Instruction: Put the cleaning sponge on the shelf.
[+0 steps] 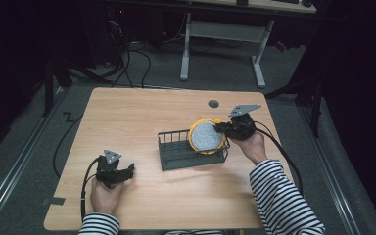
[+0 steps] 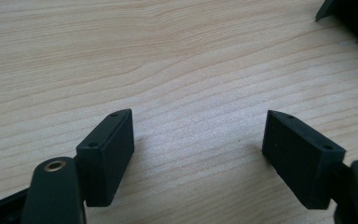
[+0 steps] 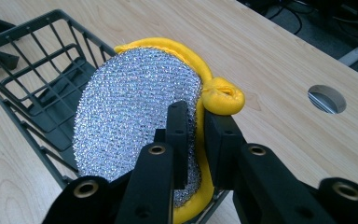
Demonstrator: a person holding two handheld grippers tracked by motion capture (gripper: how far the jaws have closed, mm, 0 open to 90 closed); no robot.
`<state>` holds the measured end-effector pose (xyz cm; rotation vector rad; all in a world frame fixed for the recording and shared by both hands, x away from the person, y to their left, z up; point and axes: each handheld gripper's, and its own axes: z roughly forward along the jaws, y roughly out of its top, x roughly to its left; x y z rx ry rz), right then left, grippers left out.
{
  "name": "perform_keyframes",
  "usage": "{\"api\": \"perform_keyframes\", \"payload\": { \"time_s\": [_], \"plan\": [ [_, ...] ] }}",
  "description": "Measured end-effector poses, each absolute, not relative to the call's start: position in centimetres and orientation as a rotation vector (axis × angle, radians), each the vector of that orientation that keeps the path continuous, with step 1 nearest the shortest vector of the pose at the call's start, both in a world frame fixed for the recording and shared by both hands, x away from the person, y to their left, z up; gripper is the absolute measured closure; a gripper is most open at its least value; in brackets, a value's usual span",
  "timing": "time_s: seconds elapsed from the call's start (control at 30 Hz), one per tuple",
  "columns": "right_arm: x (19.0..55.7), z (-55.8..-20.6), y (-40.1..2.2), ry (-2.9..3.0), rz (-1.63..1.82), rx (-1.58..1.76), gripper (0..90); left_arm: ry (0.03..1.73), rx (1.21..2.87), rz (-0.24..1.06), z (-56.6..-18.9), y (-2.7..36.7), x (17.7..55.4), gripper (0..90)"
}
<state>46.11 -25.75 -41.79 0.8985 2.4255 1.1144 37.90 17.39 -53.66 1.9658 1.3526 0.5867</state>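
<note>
The right tongs (image 3: 195,140) pinch the edge of a round scrubber (image 3: 135,116), silver mesh with a yellow rim, held upright over the right end of the wire basket (image 1: 176,149) on the table (image 1: 142,112). The left tongs (image 2: 198,154) rest low near the table's front left, jaws wide apart with bare wood between them

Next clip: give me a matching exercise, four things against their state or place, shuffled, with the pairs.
Things:
1. left gripper
2. right gripper
3. wire basket
4. round hole

States:
A. stands mid-table, dark grey
B. open above bare wood
C. in the tabletop near its far edge
D. shut on the scouring pad

Pairs: 1-B, 2-D, 3-A, 4-C
</note>
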Motion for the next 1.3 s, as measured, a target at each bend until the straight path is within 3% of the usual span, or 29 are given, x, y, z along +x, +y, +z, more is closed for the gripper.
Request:
{"api": "perform_keyframes", "payload": {
  "time_s": [0.33,0.57,0.67,0.7,0.73,0.87,1.3],
  "plan": [
    [45.9,-42.4,-25.3,2.452,1.092,0.892,80.1,1.352,1.965,0.588,-53.7,17.4,37.9,25.5],
    [45.8,-42.5,-25.3,2.437,1.096,0.917,73.6,1.352,1.966,0.584,-53.7,17.4,37.9,25.5],
    [45.8,-42.6,-25.5,2.425,1.109,0.956,61.1,1.352,1.966,0.583,-53.7,17.4,37.9,25.5],
    [45.8,-42.6,-25.5,2.425,1.109,0.956,61.1,1.352,1.966,0.583,-53.7,17.4,37.9,25.5],
    [45.9,-42.8,-25.9,2.408,1.111,1.01,53.4,1.352,1.966,0.582,-53.7,17.4,37.9,25.5],
    [45.6,-42.6,-26.8,2.367,1.13,1.064,45.1,1.351,1.966,0.582,-53.7,17.4,37.9,25.5],
    [43.3,-40.6,-30.6,2.219,1.172,1.138,46.0,1.351,1.966,0.582,-53.7,17.4,37.9,25.5]
  ]
}}
